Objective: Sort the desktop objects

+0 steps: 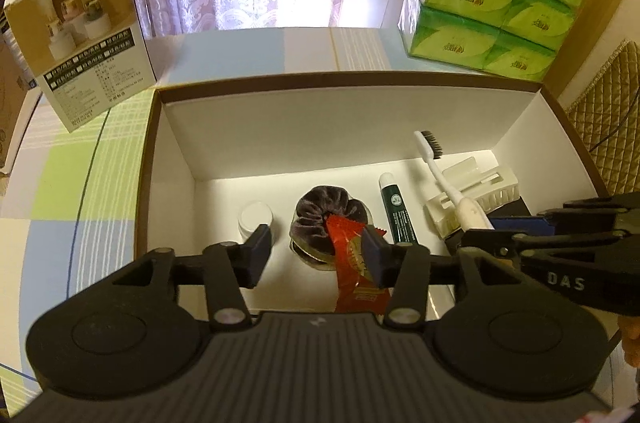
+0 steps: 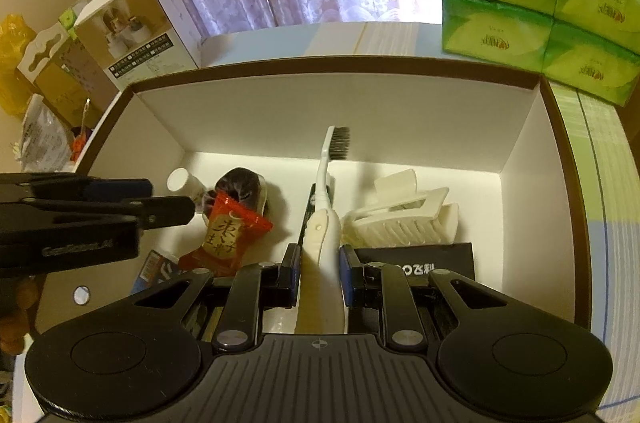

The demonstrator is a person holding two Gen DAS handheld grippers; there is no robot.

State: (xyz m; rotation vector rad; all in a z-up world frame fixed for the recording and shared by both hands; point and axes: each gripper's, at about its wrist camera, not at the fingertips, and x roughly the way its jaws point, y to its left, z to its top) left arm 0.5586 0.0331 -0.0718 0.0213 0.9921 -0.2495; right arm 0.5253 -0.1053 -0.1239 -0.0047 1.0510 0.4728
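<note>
Inside the box (image 2: 520, 127), right gripper (image 2: 319, 263) clasps the toothbrush (image 2: 326, 183).

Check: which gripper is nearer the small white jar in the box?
Left. The left gripper hangs just right of the white jar; the right gripper is further right, closed on the toothbrush.

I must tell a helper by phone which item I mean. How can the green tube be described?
Look inside the big white box with brown rim. On its floor, between the dark velvet scrunchie and the white toothbrush, lies the tube: slim, dark green, white cap.
</note>
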